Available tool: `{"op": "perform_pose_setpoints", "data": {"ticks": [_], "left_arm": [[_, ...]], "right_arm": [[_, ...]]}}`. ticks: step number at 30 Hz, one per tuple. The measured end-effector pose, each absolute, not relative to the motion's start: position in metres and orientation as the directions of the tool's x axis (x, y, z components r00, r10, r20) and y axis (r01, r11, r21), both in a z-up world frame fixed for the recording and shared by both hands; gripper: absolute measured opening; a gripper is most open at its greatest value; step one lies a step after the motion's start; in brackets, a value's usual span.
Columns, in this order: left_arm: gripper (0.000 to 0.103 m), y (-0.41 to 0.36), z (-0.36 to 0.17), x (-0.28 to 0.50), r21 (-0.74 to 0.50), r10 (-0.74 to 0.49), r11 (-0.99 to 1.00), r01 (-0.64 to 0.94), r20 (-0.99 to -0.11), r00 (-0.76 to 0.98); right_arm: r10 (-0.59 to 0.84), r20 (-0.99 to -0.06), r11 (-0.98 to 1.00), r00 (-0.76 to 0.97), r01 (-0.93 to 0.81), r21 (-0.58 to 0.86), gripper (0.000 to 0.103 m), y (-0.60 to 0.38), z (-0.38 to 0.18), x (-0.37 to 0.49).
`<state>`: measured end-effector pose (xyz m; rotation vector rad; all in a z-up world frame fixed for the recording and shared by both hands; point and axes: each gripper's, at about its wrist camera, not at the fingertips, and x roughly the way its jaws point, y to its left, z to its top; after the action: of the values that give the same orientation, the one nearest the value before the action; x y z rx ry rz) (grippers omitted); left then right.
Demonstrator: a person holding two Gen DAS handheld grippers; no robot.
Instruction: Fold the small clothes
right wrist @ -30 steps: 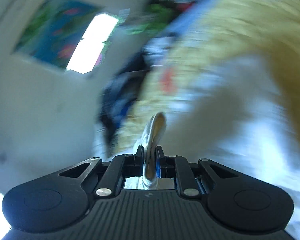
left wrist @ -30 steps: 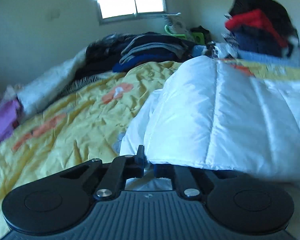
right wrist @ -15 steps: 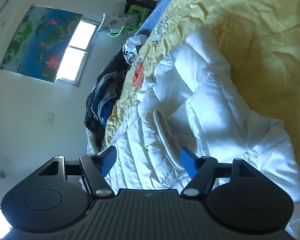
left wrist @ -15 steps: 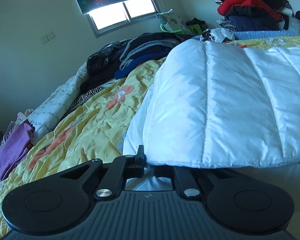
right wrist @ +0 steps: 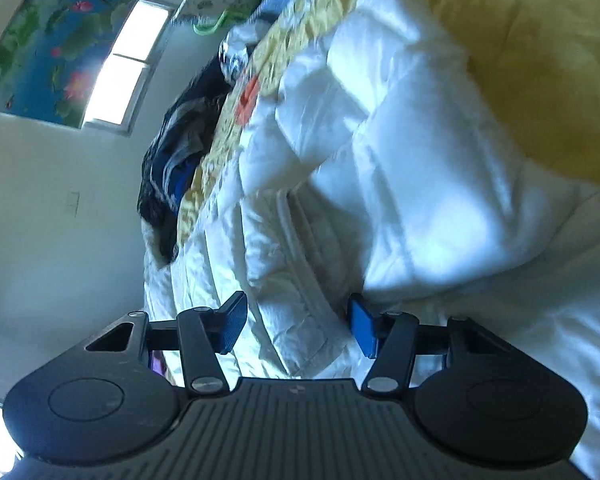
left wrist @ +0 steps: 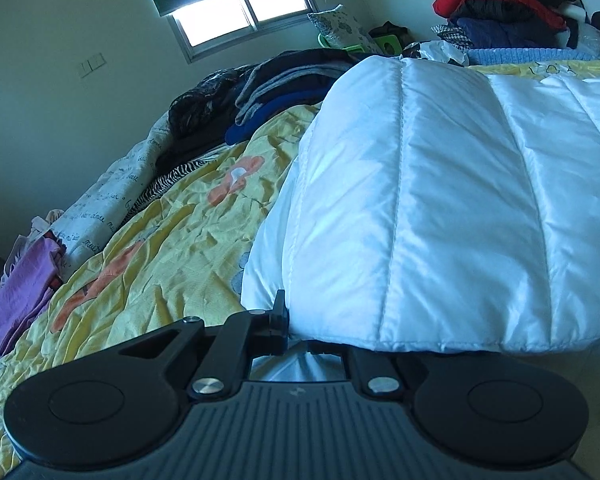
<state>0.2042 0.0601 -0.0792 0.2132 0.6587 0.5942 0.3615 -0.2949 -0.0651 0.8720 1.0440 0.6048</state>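
A white puffer jacket [left wrist: 440, 200] lies on a yellow bedspread [left wrist: 160, 248]. The left gripper [left wrist: 298, 332] pinches its near hem. The right gripper [right wrist: 296, 326], jaws apart and just closing somewhat, straddles jacket folds without pressing.

Left wrist cam: low over the yellow bedspread [left wrist: 148, 264], looks along the bed toward the window [left wrist: 240, 12] wall, horizon slightly tilted, white quilted jacket [left wrist: 440, 208] close up, filling the right half. Right wrist cam: rolled roughly a quarter turn, angled down, very near the same jacket [right wrist: 400, 184]. Shared: jacket, bedspread [right wrist: 540, 60], window [right wrist: 128, 64], dark clothes pile [left wrist: 268, 92] [right wrist: 176, 160].
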Motion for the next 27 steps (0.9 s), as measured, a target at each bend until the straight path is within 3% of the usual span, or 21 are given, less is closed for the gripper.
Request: {"op": "perform_pose_setpoints", "data": {"ticks": [6, 9, 11, 12, 15, 21, 27], "left_arm": [[0.007, 0.061, -0.080, 0.205, 0.374, 0.584, 0.812, -0.448, -0.513, 0.629], [0.007, 0.061, -0.080, 0.205, 0.370, 0.582, 0.814, -0.448, -0.515, 0.630], [0.007, 0.061, -0.080, 0.205, 0.369, 0.581, 0.814, -0.449, -0.515, 0.630], [0.007, 0.060, -0.080, 0.205, 0.368, 0.581, 0.814, -0.449, -0.515, 0.630], [0.007, 0.060, -0.080, 0.205, 0.369, 0.581, 0.814, -0.449, -0.515, 0.630], [0.007, 0.054, -0.081, 0.206, 0.406, 0.594, 0.804, -0.435, -0.501, 0.630], [0.010, 0.015, -0.083, 0.200, 0.552, 0.572, 0.775, -0.308, -0.404, 0.714]], "right_arm": [[0.769, -0.548, 0.592, 0.329, -0.041, 0.805, 0.061, -0.284, -0.070, 0.356], [0.780, -0.525, 0.574, 0.340, -0.055, 0.817, 0.060, -0.278, -0.073, 0.351], [0.790, -0.492, 0.549, 0.365, -0.064, 0.834, 0.040, -0.278, -0.071, 0.348], [0.792, -0.491, 0.548, 0.362, -0.068, 0.834, 0.018, -0.277, -0.069, 0.348], [0.768, -0.510, 0.592, 0.388, -0.123, 0.797, 0.018, -0.277, -0.054, 0.339], [0.759, -0.398, 0.560, 0.516, -0.205, 0.803, 0.015, -0.302, -0.016, 0.316], [0.659, -0.489, 0.626, 0.572, -0.057, 0.777, 0.014, -0.343, -0.047, 0.326]]}}
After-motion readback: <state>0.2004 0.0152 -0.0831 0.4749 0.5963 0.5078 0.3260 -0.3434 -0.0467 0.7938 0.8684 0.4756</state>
